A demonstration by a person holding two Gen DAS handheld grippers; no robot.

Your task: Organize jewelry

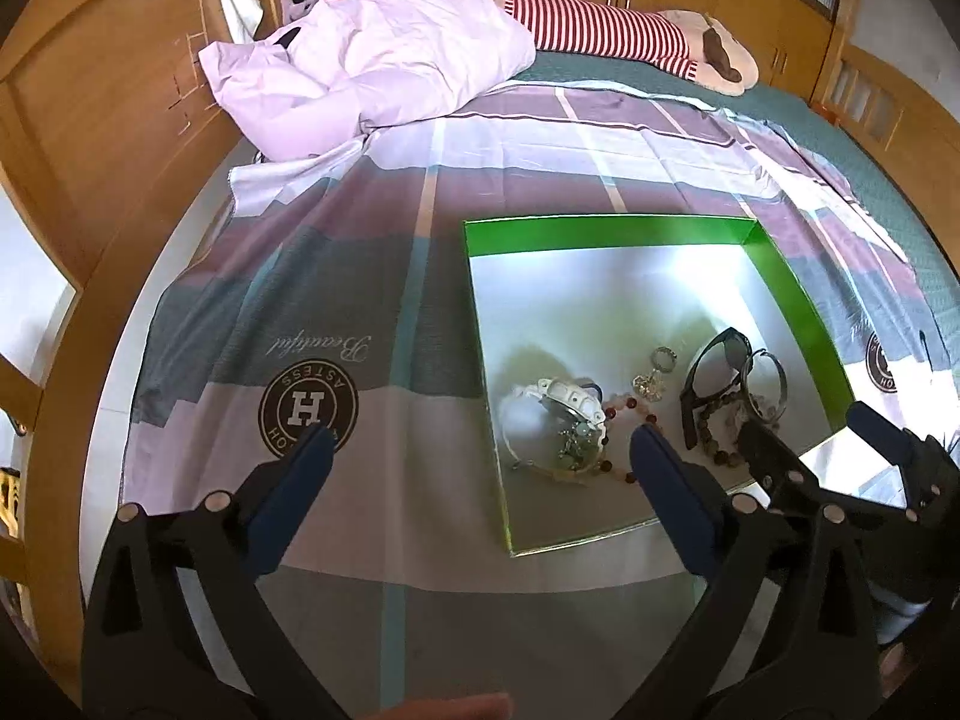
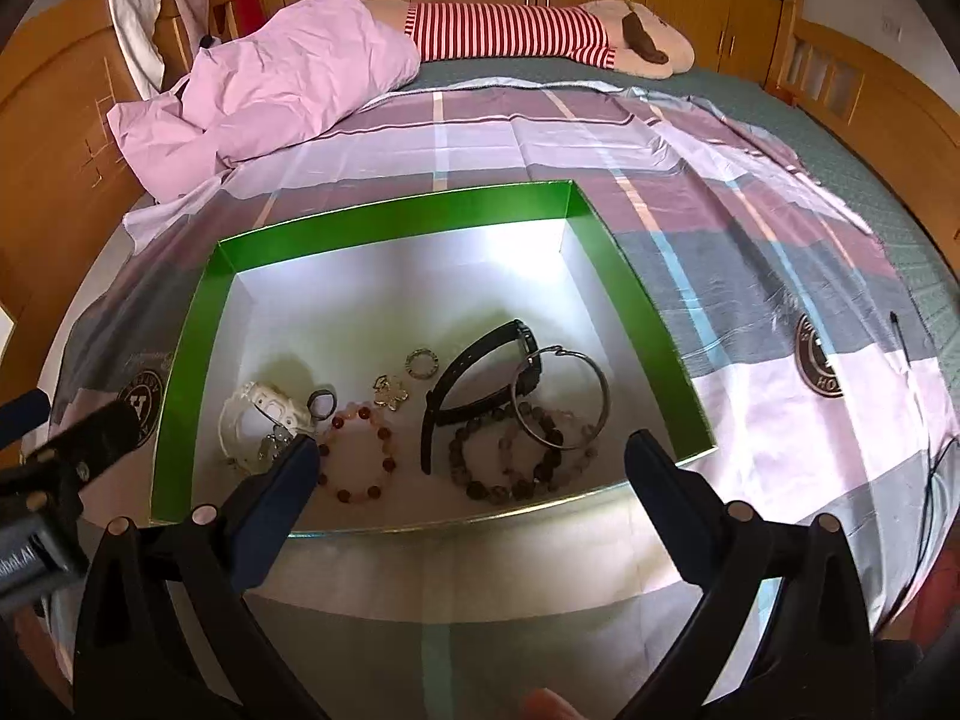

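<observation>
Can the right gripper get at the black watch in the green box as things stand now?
Probably yes. The right gripper is open and empty above the box's near edge. The black watch lies uncovered, though a silver bangle overlaps its case.

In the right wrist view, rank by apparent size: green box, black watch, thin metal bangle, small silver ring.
1. green box, by far the largest.
2. black watch and thin metal bangle: similar extent, too close to rank.
3. small silver ring, smallest.
All lie at similar depth, so nearness hardly skews this.
</observation>
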